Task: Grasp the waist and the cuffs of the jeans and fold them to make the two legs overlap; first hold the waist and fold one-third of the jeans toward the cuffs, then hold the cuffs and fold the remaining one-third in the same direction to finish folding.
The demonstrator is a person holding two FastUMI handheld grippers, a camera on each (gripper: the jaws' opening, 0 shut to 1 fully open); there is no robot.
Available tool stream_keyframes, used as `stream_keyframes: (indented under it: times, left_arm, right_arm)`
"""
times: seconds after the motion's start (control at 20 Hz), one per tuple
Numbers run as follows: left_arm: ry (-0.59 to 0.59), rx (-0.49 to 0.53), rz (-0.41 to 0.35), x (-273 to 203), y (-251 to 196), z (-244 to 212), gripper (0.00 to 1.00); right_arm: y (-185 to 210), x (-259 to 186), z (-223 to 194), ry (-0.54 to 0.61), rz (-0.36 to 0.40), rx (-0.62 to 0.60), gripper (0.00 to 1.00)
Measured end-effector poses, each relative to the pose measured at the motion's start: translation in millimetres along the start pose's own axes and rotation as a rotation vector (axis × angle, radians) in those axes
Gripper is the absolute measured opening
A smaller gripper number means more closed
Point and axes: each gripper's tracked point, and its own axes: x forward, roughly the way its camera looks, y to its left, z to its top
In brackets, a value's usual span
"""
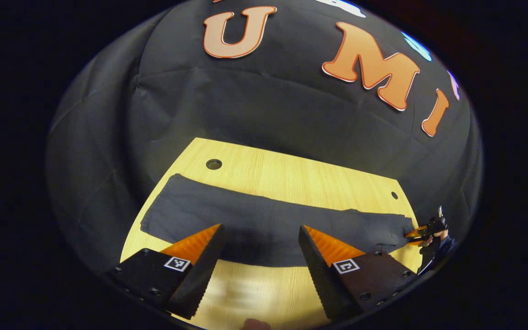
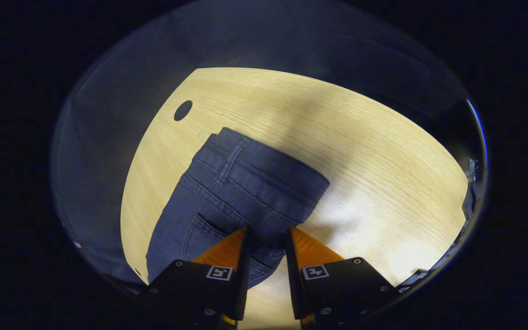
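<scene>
Dark blue jeans [image 1: 264, 215] lie flat as one long strip across the wooden table [image 1: 273, 174], legs overlapped, cuffs to the left. My left gripper [image 1: 260, 229] hangs open over the strip's near edge, around the middle of the legs, with nothing between its fingers. The waist end [image 2: 245, 183], with a belt loop and back pocket, lies in the right gripper view. My right gripper [image 2: 267, 233] has its fingers drawn close together, pinching the near edge of the waist. In the left gripper view, that gripper [image 1: 417, 234] sits at the strip's far right end.
The table has a round hole [image 1: 213, 163] near its back left and a smaller one [image 1: 394, 195] at the back right. Bare wood lies beyond the waist [image 2: 360, 151]. Black cloth walls surround the table. A person's hand [image 1: 440, 234] holds the right gripper.
</scene>
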Motion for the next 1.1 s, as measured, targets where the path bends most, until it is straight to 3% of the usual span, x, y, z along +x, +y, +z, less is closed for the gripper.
stream_keyframes:
  times: [0.05,0.25,0.6,1.1]
  left_arm:
    - [0.008,0.004,0.000,0,0,-3,0.97]
    - [-0.006,0.027,-0.015,-4,-2,-5,0.97]
    - [-0.001,0.028,-0.061,-10,20,-9,0.97]
    - [-0.014,-0.001,-0.116,-12,46,-7,0.97]
  right_arm:
    - [2,-8,5,-0.030,0.001,0.021,0.25]
    - [12,-14,1,-0.063,0.034,0.057,0.24]
    - [51,-79,5,-0.225,0.168,0.051,0.24]
    - [136,-162,-38,-0.328,0.344,-0.097,0.24]
